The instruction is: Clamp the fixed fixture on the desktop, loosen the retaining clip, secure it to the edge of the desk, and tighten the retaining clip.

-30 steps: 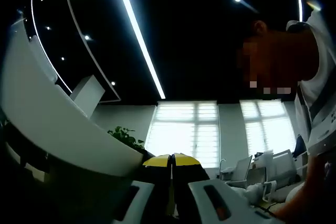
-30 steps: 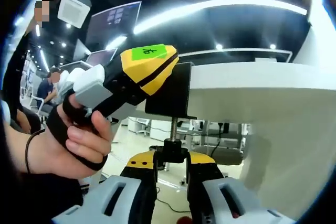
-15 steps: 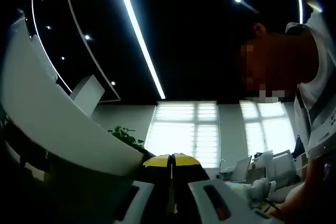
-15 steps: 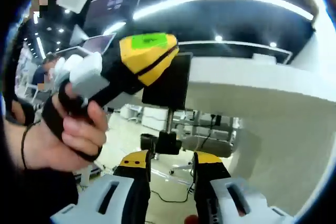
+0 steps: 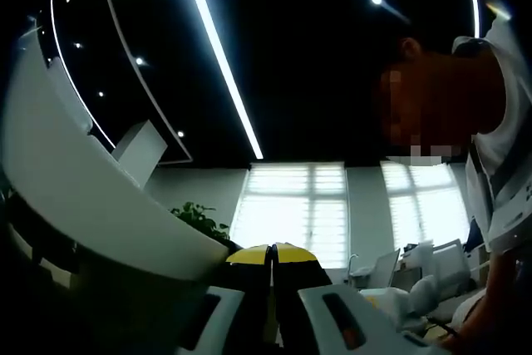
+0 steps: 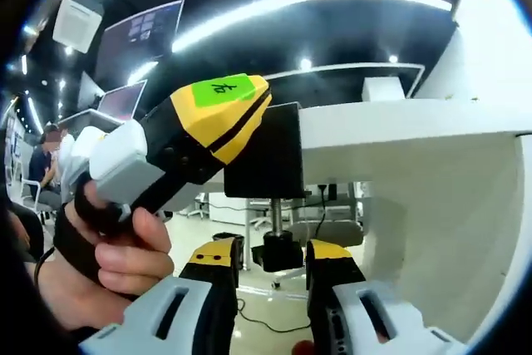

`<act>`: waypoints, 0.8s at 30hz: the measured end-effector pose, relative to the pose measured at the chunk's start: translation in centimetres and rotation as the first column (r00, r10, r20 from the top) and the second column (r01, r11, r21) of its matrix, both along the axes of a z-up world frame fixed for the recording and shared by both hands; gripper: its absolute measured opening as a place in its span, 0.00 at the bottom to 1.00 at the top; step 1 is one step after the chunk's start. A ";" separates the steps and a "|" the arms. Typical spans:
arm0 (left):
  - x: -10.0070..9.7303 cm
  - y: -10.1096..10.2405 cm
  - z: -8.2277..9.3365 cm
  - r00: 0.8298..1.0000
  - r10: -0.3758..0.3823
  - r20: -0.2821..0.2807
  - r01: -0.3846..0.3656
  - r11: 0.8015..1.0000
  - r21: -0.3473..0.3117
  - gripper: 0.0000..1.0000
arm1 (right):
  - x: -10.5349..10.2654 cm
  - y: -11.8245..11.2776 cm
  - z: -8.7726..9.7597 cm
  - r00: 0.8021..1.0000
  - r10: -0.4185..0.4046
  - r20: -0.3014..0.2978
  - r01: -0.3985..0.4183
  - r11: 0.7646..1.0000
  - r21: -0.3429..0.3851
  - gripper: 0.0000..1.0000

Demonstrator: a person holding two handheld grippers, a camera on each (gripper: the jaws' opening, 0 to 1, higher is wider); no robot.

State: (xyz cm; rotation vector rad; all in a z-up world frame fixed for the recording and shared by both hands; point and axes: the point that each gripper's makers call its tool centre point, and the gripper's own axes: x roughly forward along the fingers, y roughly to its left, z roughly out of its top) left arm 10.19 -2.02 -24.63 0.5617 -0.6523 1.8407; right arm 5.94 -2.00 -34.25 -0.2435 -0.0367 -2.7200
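A black clamp fixture (image 6: 266,155) sits on the edge of the white desk (image 6: 399,122), which is seen from below. Its threaded screw (image 6: 275,215) hangs down to a black knob (image 6: 277,253). My left gripper (image 6: 237,114), yellow-tipped with a green label, comes in from the left and is shut on the fixture's body. In the left gripper view its jaws (image 5: 272,249) are pressed together beside the desk's white rim (image 5: 83,197). My right gripper (image 6: 273,255) stands open under the desk. The knob lies between its jaws, with a gap on each side.
A person's hand (image 6: 116,263) holds the left gripper's handle. The white desk panel (image 6: 416,230) stands to the right of the screw. A person's torso (image 5: 499,147) is close on the right of the left gripper view, with a plant (image 5: 199,218) and bright windows (image 5: 291,205) behind.
My right gripper let go of the knob: its jaws went from shut on it to apart. The right view shifted slightly. The left gripper has held still.
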 end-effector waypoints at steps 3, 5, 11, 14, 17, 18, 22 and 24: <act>0.0 0.1 0.0 1.000 0.001 -0.004 -0.001 1.000 -0.001 0.01 | -0.2 0.4 -0.6 1.000 -0.024 -0.001 0.024 0.998 0.050 0.27; 0.0 0.2 0.0 1.000 0.002 -0.007 -0.002 1.000 -0.002 0.01 | -0.3 0.8 -0.7 0.999 -0.033 -0.001 0.033 0.998 0.061 0.24; 0.0 0.2 0.0 1.000 0.000 -0.006 0.000 1.000 0.003 0.01 | 0.3 0.9 -0.7 0.998 0.055 -0.032 -0.052 0.996 0.073 0.24; 0.0 0.2 0.0 1.000 0.006 -0.012 -0.006 1.000 -0.003 0.01 | -0.4 -0.3 -0.3 0.986 0.166 -0.030 -0.163 0.984 0.076 0.24; 0.0 0.2 -0.1 1.000 0.005 -0.010 -0.005 1.000 -0.002 0.01 | -0.9 -0.8 -0.1 0.972 0.232 -0.037 -0.225 0.965 0.131 0.23; 0.0 0.2 -0.1 1.000 0.005 -0.010 -0.005 1.000 -0.001 0.01 | -0.9 -1.1 -0.1 0.961 0.273 -0.041 -0.265 0.953 0.145 0.23; 0.1 0.2 0.0 1.000 0.008 -0.018 -0.008 1.000 -0.009 0.01 | -0.9 -1.2 -0.1 0.931 0.360 -0.055 -0.348 0.925 0.153 0.23; 0.1 0.2 -0.1 1.000 0.007 -0.016 -0.007 1.000 -0.004 0.01 | -0.9 -1.1 -0.1 0.926 0.373 -0.058 -0.360 0.919 0.161 0.23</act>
